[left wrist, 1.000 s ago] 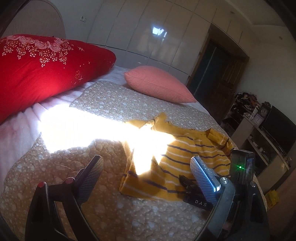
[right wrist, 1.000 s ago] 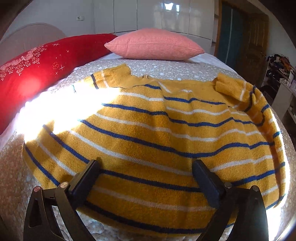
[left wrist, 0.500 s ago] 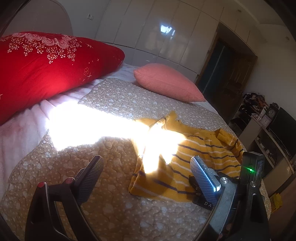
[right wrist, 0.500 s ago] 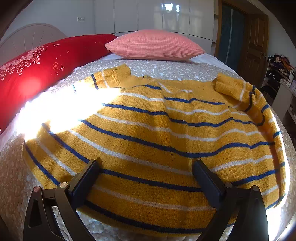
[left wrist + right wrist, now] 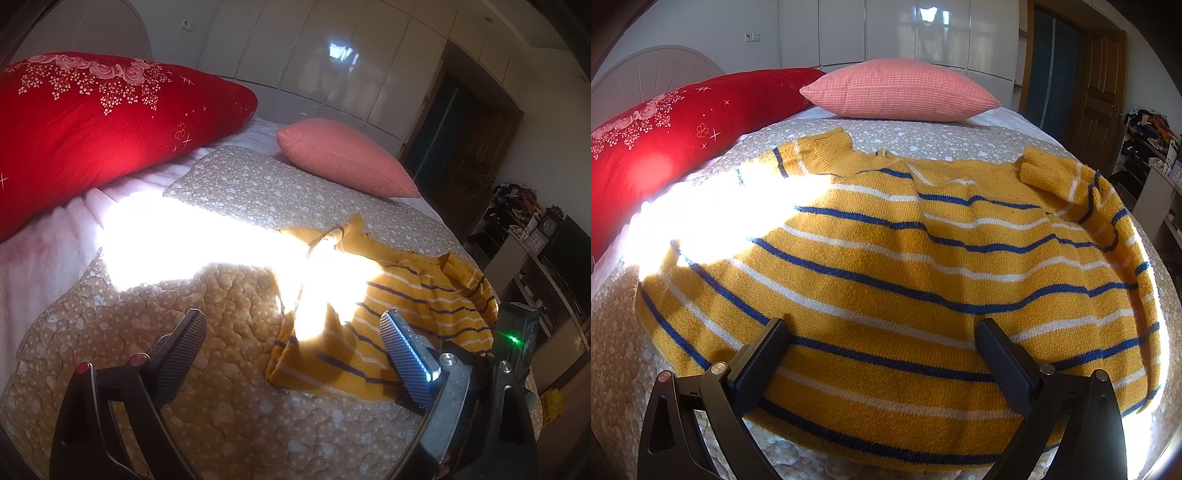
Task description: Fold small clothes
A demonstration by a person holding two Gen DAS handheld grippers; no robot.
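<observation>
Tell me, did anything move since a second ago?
Only the left gripper moved: its view swung, so the yellow striped sweater sits further right. It stays open, gripping nothing. The right gripper, also open, and the sweater stayed put.

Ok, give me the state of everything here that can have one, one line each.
Striped sweater: spread flat on the bed, both sleeves folded in, body unfolded.
Left gripper: open, empty, above the quilt.
Right gripper: open, empty, over the hem.
Dark doorway: open.
Wooden door: shut.
</observation>
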